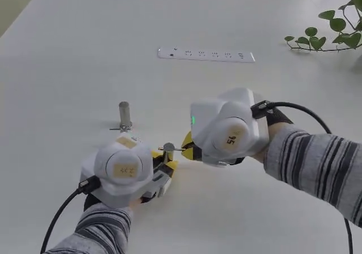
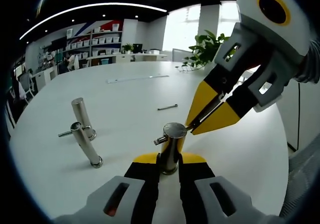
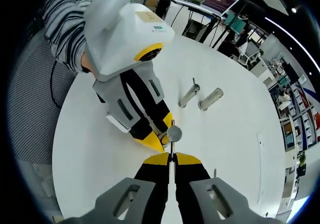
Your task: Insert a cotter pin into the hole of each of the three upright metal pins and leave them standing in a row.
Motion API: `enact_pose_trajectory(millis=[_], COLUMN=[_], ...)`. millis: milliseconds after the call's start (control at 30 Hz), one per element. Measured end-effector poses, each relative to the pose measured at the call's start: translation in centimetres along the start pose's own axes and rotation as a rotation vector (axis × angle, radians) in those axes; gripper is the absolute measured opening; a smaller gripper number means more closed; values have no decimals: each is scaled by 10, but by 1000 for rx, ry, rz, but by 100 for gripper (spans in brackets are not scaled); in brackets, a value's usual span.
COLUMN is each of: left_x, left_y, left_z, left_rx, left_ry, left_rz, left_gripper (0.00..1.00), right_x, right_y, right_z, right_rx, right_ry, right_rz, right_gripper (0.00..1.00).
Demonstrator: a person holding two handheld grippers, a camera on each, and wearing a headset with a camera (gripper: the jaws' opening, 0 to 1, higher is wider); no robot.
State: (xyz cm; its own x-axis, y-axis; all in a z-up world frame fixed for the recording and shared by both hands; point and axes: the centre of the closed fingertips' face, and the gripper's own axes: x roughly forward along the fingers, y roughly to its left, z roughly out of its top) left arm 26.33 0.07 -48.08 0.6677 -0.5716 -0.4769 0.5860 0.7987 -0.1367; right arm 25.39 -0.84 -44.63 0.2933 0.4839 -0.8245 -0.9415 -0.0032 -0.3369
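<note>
1. Cotter pin (image 3: pixel 171 146): sat clenched between the jaws of the right gripper (image 3: pixel 171 159), gripped by its rear end, with the front end at the head of the held metal pin (image 2: pixel 170 146).
2. Held metal pin: stood upright near the table's 6 o'clock edge in the head view, clamped low on its shank by the left gripper (image 2: pixel 169 160), which was shut around it.
3. Step in hand, as judged: mid-insertion. Showed a short stub at the head's 9 o'clock side in the left gripper view, probably the cotter's tip coming through the hole.
4. Handling, as judged: cotter looked light, thin and stiff, but likely to bend if pushed off-line. Best pinched near the rear and kept square to the hole.
5. Metal pin looked solid, smooth and slippery, and easy to tip. Best gripped low, with the cross hole left free.
6. Second metal pin (image 2: pixel 86 145) and third metal pin (image 2: pixel 81 115): stood close together at about 10 o'clock of the held one. Second carried a cotter across its top. None could be made out on the third.
7. Spare cotter pin (image 2: pixel 167 107): lay loose on the table at 12 o'clock of the held pin.
</note>
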Motion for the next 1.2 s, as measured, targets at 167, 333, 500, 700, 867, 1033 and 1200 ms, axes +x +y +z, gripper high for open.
enact_pose_trajectory(millis=[167,333,500,700,867,1033,1200], left_x=[1,1,2,2,2,2,2], left_y=[0,1,1,1,1,0,0], left_z=[0,-1,-1,-1,-1,-1,-1], left_rx=[-15,-22,-44,-61,-64,-62,-62], left_ry=[4,6,12,12,17,20,20], left_rz=[7,10,19,18,23,20,22], left_gripper=[11,11,11,11,11,11,11], right_x=[3,5,6,4,1,-1,-1], right_y=[-1,-1,-1,0,-1,-2,-2], right_z=[4,8,7,8,8,6,7], right_rx=[-5,-4,-6,21,36,34,45], right_ry=[-4,-9,-7,-23,-25,-22,-27], right_rz=[3,3,9,18,9,-1,-1], right_gripper=[0,0,0,0,1,0,0])
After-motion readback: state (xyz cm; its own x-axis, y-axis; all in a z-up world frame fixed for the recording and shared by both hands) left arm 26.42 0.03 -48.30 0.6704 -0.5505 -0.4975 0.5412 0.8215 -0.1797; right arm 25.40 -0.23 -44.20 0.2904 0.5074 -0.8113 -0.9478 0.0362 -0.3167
